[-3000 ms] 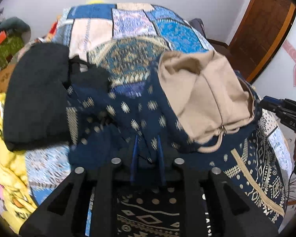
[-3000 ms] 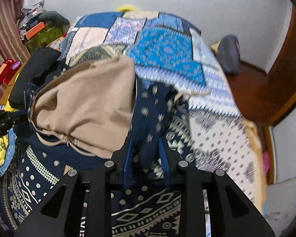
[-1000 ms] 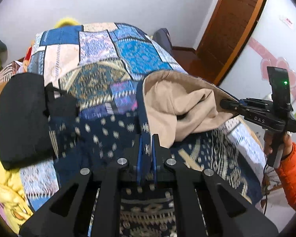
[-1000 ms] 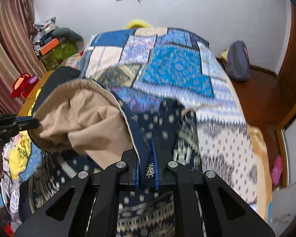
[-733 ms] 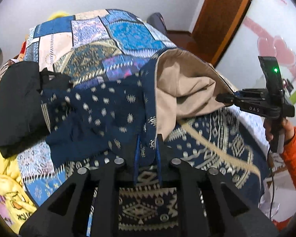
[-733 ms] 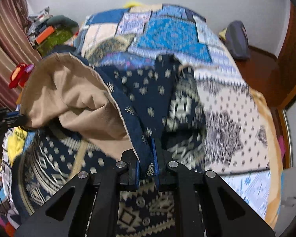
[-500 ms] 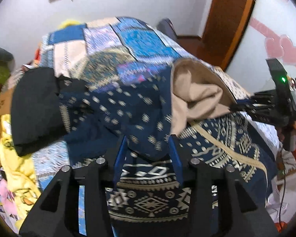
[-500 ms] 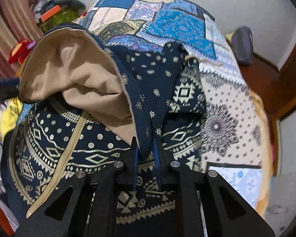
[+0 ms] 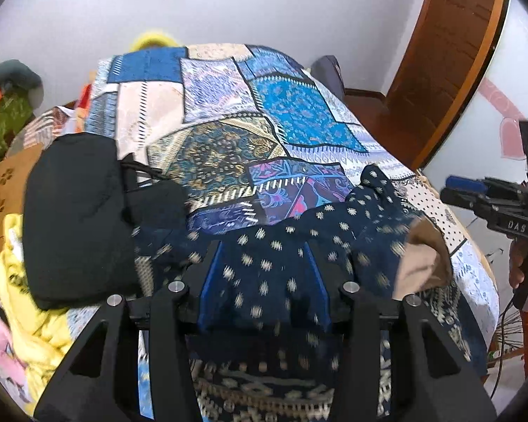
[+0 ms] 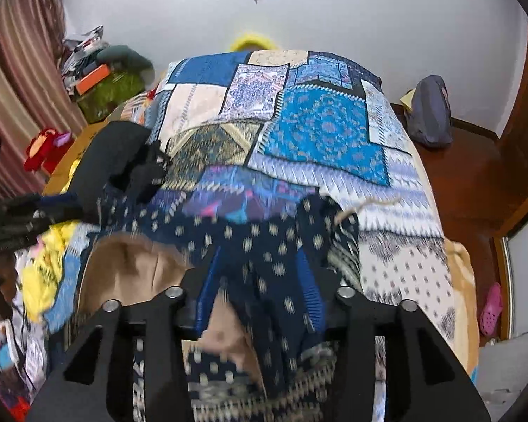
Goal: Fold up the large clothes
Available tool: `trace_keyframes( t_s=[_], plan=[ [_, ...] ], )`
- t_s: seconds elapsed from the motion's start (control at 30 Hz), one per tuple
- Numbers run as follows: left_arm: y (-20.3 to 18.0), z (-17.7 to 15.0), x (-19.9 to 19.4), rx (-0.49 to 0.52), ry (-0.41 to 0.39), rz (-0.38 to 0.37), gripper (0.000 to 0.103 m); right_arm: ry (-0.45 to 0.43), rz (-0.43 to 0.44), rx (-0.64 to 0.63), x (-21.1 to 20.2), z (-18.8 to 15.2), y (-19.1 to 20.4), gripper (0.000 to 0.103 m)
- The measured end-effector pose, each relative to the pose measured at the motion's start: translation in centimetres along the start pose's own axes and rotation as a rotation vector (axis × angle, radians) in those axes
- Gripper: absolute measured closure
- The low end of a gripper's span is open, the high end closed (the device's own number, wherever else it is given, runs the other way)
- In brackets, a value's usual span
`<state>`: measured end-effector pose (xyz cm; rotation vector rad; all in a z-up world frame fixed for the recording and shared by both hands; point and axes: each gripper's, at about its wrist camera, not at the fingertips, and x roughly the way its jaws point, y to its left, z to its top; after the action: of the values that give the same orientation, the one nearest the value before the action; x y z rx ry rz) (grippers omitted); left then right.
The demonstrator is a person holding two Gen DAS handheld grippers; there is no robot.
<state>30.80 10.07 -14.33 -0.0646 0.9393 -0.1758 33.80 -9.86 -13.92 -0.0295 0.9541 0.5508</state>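
A large navy garment with pale dots and a tan lining (image 9: 274, 242) lies bunched at the near end of the patchwork bed (image 9: 228, 105). My left gripper (image 9: 264, 267) is open, its blue fingers (image 9: 209, 281) spread apart with the navy cloth lying between them. My right gripper (image 10: 260, 274) is also open over the same garment (image 10: 264, 235); the tan lining (image 10: 123, 263) shows at its left. The right gripper also shows at the right edge of the left wrist view (image 9: 500, 207).
A black garment (image 9: 77, 218) lies at the bed's left side, with yellow clothes (image 9: 28, 302) below it. A grey bag (image 10: 431, 112) sits on the wooden floor at the right. A wooden door (image 9: 450, 52) stands at the right. Clutter (image 10: 98, 81) is piled by the curtain.
Both grippers have opened and let go of the navy garment. Its folded-over edge has dropped onto the bed, hiding most of the tan lining. Both cameras have tilted up.
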Motion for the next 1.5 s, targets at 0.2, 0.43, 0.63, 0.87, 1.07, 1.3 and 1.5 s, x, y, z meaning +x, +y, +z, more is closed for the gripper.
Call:
trace_keyframes(
  t_s=[0.2,0.43,0.63,0.87,1.07,1.3,1.5],
  plan=[
    [-0.5,-0.6,5.7,-0.003,0.132,-0.025,0.055,0.153,0.137,0.137,5.8,0.7,-0.6,0.061],
    [-2.2,-3.4,4.7,0.060,0.123,-0.071,0.055,0.269,0.228,0.169,6.4,-3.1,-0.5,0.061],
    [-3.3,-6.6,2.6,0.145,0.118,-0.060,0.052,0.292,0.164,0.024,3.6,-6.9,0.7,0.061],
    [-4.0,-10.7,2.2,0.187,0.121,0.002,0.041,0.272,0.121,-0.044,2.4,-10.8,1.8,0.056],
    [-3.0,-11.1,1.4,0.110,0.106,0.006,0.034,0.258,0.069,-0.082,1.3,-11.3,2.5,0.052],
    [0.2,-9.4,-2.4,0.011,0.007,0.065,0.031,0.108,0.011,-0.069,-3.3,-8.8,0.5,0.052],
    [5.4,-8.3,-3.7,-0.137,-0.062,0.126,0.021,0.012,-0.056,-0.006,-4.5,-6.2,-2.2,0.052]
  ],
)
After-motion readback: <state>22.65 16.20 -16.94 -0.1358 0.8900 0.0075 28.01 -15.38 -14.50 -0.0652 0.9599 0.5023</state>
